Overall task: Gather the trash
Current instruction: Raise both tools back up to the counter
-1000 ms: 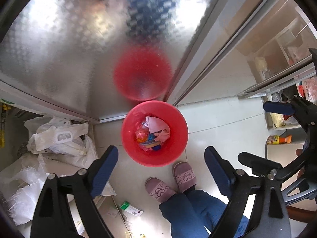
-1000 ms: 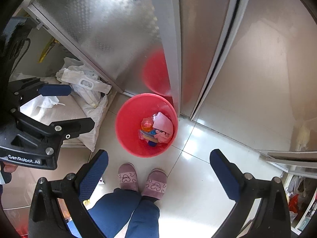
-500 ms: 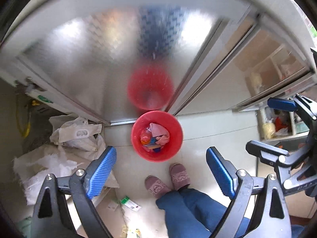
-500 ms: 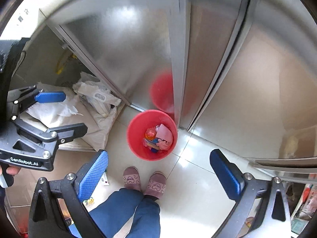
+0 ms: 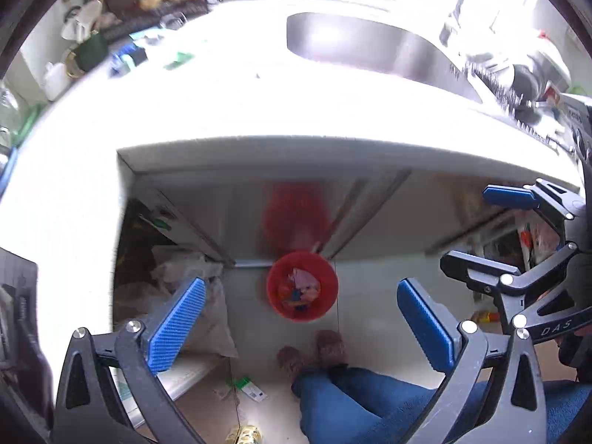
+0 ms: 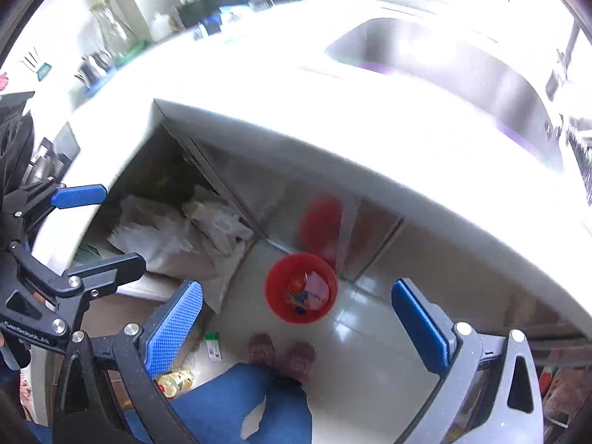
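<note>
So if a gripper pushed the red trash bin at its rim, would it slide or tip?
The red trash bin probably slides: the floor tiles look glossy. It looks like light plastic, with only scraps low inside. Its tapered base could let a high push tip it.

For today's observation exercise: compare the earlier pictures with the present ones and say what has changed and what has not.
Both grippers, left and right, have risen: the red bin looks smaller, and the countertop and sink are now in view. The left jaws have just been opening, with nothing between them. The bin, its trash and the slippers stayed put.
</note>
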